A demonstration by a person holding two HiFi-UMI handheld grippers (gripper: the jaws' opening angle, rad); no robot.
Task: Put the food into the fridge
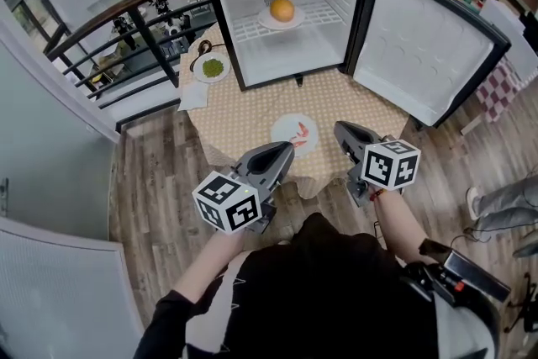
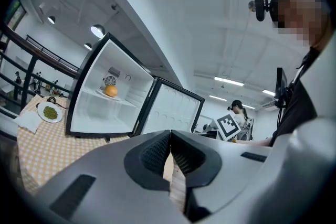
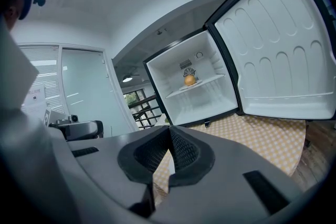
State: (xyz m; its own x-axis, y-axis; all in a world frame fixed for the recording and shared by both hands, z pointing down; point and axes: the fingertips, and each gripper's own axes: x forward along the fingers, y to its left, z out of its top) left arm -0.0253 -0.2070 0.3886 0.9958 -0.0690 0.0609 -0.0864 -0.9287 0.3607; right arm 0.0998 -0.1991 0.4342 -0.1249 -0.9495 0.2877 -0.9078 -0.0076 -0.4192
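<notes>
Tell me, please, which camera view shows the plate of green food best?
The head view: it looks down on the whole plate of green food, left of the fridge. The left gripper view shows that plate small and oblique; the right gripper view misses it.

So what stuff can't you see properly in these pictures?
Reddish food on the near plate: too small to name in the head view; the shut fingers block it in both gripper views.
Green food on the plate left of the fridge: too small to name, head and left gripper views.
Table's near edge: head view, covered by the left gripper and right gripper.
</notes>
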